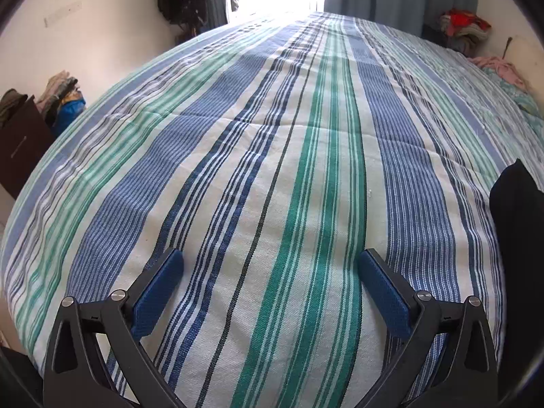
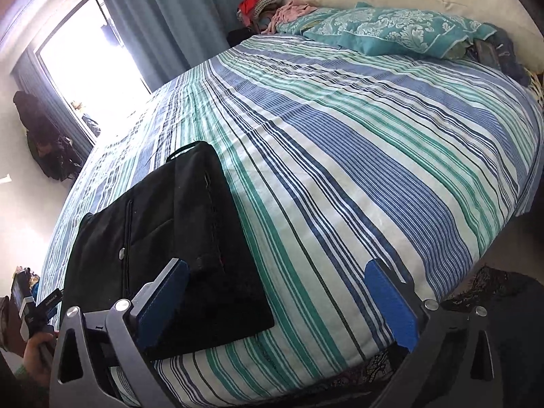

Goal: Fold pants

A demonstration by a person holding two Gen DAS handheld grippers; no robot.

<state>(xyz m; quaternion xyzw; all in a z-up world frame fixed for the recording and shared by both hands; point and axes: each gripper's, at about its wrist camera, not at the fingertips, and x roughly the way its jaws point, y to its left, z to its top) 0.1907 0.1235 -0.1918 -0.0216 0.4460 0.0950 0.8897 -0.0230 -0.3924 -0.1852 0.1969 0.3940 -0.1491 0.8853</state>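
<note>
The black pants point(image 2: 170, 238) lie folded into a flat rectangle on the striped bedspread point(image 2: 340, 142) near the bed's front edge. My right gripper point(image 2: 277, 265) is open and empty, its left pad over the pants' near corner. In the left wrist view the pants point(image 1: 516, 238) show as a dark edge at the far right. My left gripper point(image 1: 270, 255) is open and empty above the bare bedspread point(image 1: 272, 136), to the left of the pants. The left gripper's body point(image 2: 37, 309) and the hand holding it show at the lower left of the right wrist view.
Teal patterned pillows point(image 2: 391, 30) and loose clothes point(image 2: 265, 3) lie at the head of the bed. A dark cabinet point(image 1: 20, 149) with piled clothes stands left of the bed. Blue curtains point(image 2: 176, 17) and a bright window are on the far side.
</note>
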